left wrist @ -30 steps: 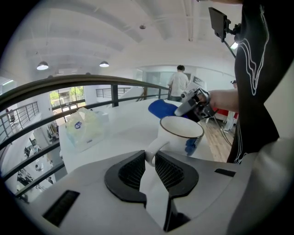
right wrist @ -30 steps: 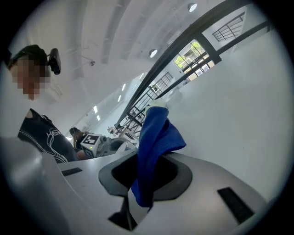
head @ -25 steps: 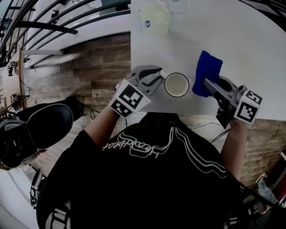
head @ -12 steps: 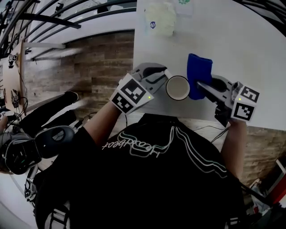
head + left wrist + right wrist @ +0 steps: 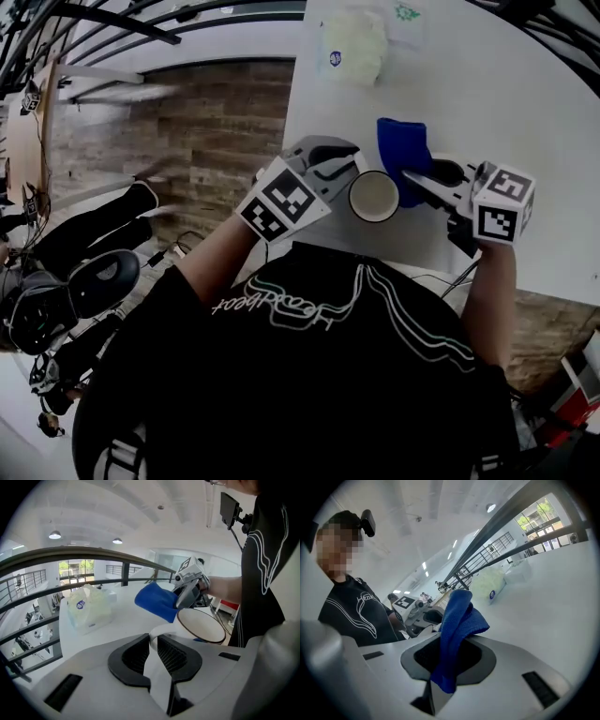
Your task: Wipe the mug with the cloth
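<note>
A white mug (image 5: 374, 196) with a dark rim stands near the table's front edge. My left gripper (image 5: 349, 167) holds it from the left. In the left gripper view the mug's white handle (image 5: 152, 660) sits between the ribbed pads of my left gripper (image 5: 153, 641), whose jaws are closing on it; the mug's rim (image 5: 202, 626) shows beyond. My right gripper (image 5: 417, 178) is shut on a blue cloth (image 5: 402, 155), which hangs against the mug's right side. The cloth (image 5: 457, 616) stands up out of the right gripper (image 5: 447, 658) and hides the mug there.
A clear plastic bag with pale contents (image 5: 352, 42) lies at the far side of the white table (image 5: 525, 103). The table's left edge (image 5: 292, 131) runs just behind my left gripper, with a wooden floor and railings beyond it.
My right gripper has brought the blue cloth leftward, from a gap beside the mug to touching its right side. The left gripper has stayed at the mug.
</note>
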A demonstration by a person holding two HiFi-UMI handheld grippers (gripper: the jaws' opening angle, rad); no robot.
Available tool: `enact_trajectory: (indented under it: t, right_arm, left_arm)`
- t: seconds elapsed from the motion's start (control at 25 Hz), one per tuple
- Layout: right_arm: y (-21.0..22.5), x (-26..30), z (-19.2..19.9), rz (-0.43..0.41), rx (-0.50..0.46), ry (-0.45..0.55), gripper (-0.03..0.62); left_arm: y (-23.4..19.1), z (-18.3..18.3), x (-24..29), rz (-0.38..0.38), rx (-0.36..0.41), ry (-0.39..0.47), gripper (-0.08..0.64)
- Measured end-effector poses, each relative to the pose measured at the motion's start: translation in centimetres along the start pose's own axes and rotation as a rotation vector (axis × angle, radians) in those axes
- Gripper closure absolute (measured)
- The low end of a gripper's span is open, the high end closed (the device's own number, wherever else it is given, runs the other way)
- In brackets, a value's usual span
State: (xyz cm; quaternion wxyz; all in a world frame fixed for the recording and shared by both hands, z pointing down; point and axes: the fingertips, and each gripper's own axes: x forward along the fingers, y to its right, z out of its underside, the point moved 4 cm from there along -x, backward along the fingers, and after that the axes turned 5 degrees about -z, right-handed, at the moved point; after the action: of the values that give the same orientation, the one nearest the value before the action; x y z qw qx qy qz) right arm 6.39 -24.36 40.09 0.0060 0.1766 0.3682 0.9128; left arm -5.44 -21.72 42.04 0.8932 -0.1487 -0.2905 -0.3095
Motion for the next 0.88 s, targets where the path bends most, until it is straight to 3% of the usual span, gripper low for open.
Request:
enact_trajectory:
  t: [0.32, 0.48, 0.64, 0.8, 0.88]
  right_arm:
    - [2.1, 2.5, 0.9, 0.038, -0.024, -0.217, 0.528]
    - [3.6, 3.0, 1.4, 0.065, 0.023, -0.231, 0.528]
    - [3.4, 1.3, 0.8, 0.086, 0.077, -0.117, 0.528]
    - [3.2, -1.6, -0.6, 0.165, 0.093, 0.142, 0.528]
    - [2.3, -2.8, -1.0, 0.230, 0.052, 0.238, 0.528]
  left_arm:
    - [-0.2, -0.1, 0.1, -0.024, -0.042, 0.015, 0.499]
    - [-0.4, 0.5, 0.5, -0.020, -0.068, 0.016, 0.499]
    - [-0.2, 0.7, -0.3, 0.007, -0.132, 0.033, 0.487]
    - [-0.4, 1.1, -2.6, -0.034, -0.183, 0.086, 0.470]
    - [-0.4, 1.6, -4.3, -0.071, -0.221, 0.124, 0.468]
